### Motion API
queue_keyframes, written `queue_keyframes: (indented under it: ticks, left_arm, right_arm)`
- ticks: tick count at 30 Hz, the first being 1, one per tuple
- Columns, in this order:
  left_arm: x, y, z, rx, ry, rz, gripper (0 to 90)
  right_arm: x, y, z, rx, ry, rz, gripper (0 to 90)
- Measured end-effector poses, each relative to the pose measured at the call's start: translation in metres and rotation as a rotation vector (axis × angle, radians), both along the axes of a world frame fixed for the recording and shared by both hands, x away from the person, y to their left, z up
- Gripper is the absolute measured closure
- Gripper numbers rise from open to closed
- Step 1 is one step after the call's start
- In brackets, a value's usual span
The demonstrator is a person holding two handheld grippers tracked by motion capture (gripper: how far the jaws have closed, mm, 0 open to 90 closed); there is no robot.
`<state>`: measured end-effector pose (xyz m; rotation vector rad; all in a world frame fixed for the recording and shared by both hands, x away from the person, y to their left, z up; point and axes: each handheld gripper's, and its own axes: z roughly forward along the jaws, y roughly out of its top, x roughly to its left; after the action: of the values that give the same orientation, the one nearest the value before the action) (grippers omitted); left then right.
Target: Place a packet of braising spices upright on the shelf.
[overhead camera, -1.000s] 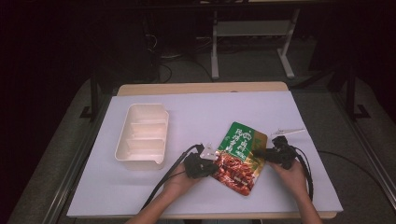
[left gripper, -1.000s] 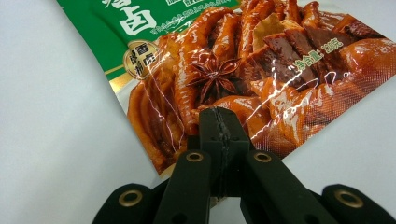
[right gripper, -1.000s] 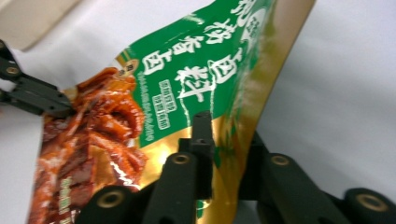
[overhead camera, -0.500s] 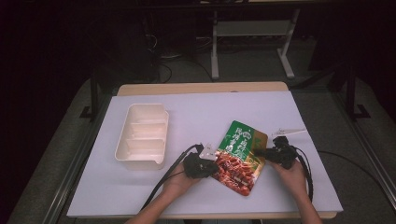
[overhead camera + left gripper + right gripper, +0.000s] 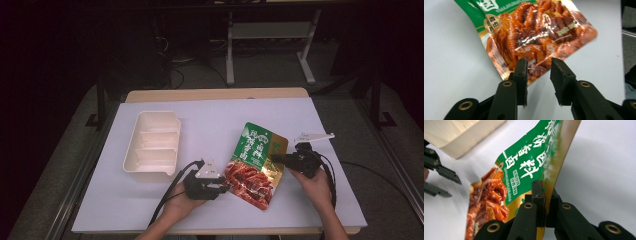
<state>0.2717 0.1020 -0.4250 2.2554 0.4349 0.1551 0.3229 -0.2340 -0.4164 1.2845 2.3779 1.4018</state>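
Resting pouch [image 5: 257,162], edge inside right gripper [image 5: 278,158]

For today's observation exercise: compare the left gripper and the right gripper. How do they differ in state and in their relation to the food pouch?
The left gripper has its jaws open, while the right gripper has its jaws shut on the food pouch. The left gripper sits at the pouch's red lower edge; the right gripper clamps its gold side edge. Both are black, two-jawed and hand-held.

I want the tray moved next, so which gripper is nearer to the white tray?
Left. The left gripper sits just below and right of the white tray, open at the food pouch. The right gripper is farther right, shut on the pouch's far edge.
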Motion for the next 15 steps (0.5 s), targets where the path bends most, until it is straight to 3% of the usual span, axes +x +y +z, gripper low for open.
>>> queue_keyframes:
  ticks: [7,15]
  left_arm:
    - [-0.013,0.017,0.001,-0.062,0.010,-0.021,56.9]
    - [-0.025,0.035,-0.001,-0.065,-0.007,-0.027,50.2]
  right_arm:
    - [-0.001,0.009,0.023,-0.002,-0.035,0.027,89.2]
    - [-0.005,0.022,0.046,-0.003,-0.082,0.058,89.4]
